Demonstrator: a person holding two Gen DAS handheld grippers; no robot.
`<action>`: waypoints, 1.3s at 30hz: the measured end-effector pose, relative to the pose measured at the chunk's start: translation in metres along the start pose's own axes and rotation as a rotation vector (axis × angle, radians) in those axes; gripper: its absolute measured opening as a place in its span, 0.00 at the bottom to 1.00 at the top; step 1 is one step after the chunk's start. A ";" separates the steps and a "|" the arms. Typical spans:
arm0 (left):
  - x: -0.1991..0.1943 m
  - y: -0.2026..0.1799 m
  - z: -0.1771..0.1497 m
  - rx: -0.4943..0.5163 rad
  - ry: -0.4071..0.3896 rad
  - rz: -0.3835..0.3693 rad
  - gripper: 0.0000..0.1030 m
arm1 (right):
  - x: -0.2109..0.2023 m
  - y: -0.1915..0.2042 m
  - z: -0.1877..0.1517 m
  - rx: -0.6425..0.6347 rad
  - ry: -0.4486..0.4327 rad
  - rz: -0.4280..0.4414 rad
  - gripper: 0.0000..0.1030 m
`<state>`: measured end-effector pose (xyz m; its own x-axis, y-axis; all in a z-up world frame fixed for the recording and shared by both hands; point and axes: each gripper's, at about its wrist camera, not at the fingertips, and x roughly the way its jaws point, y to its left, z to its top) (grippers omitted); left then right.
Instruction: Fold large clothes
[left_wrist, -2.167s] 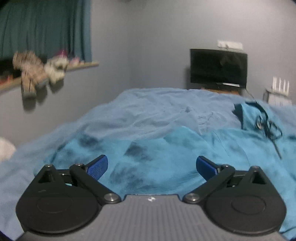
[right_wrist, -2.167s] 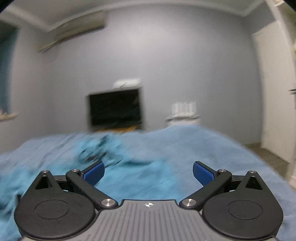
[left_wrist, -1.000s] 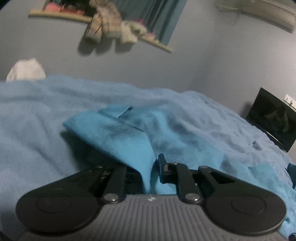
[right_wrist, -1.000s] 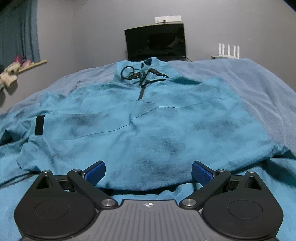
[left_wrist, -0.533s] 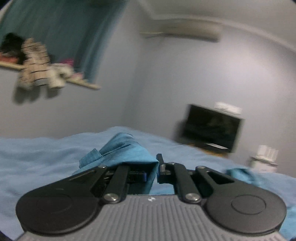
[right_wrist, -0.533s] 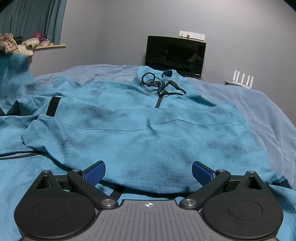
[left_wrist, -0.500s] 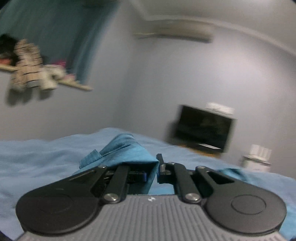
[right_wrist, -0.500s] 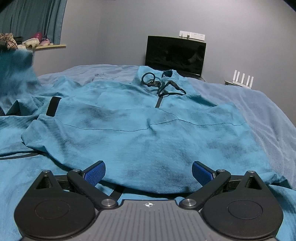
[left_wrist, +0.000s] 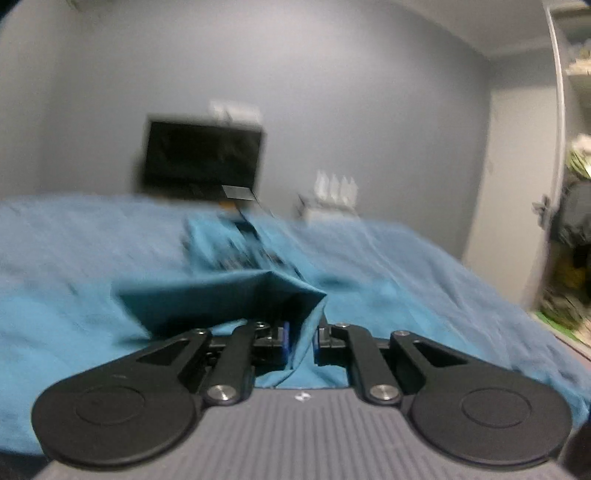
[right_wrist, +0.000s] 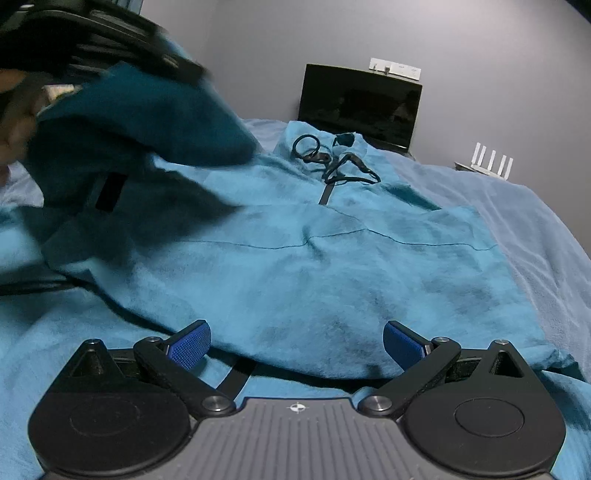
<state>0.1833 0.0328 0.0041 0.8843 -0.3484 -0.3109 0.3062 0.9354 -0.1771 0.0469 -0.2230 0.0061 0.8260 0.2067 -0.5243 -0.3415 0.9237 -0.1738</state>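
— Teal fleece pullover (right_wrist: 332, 258) lies spread on the blue blanket (right_wrist: 535, 221), collar towards the television (right_wrist: 360, 103).

— And the tongs?

— Left gripper (left_wrist: 301, 338) is pinched onto a raised sleeve fold (left_wrist: 221, 295). Right gripper (right_wrist: 295, 345) hovers at the hem, jaws wide apart, holding nothing.

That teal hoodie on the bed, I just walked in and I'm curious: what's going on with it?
A person is folding the teal hoodie, which lies spread on the blue blanket. The left gripper is shut on the hoodie's sleeve and carries it raised above the hoodie's body. The right gripper hovers open at the hem, holding nothing. The drawstrings lie loose by the collar.
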 end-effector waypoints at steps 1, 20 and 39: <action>0.011 -0.005 -0.008 -0.016 0.058 -0.017 0.10 | 0.000 0.000 0.000 -0.004 0.000 -0.001 0.98; -0.109 0.046 -0.010 -0.028 0.126 0.473 0.88 | -0.019 -0.007 0.023 0.002 -0.045 0.014 0.95; -0.100 0.134 -0.020 -0.270 0.025 0.530 0.88 | 0.075 0.146 0.099 -0.355 0.104 0.037 0.35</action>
<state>0.1290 0.1921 -0.0071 0.8826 0.1573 -0.4430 -0.2781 0.9345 -0.2223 0.1030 -0.0412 0.0240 0.7666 0.1872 -0.6142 -0.5197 0.7427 -0.4223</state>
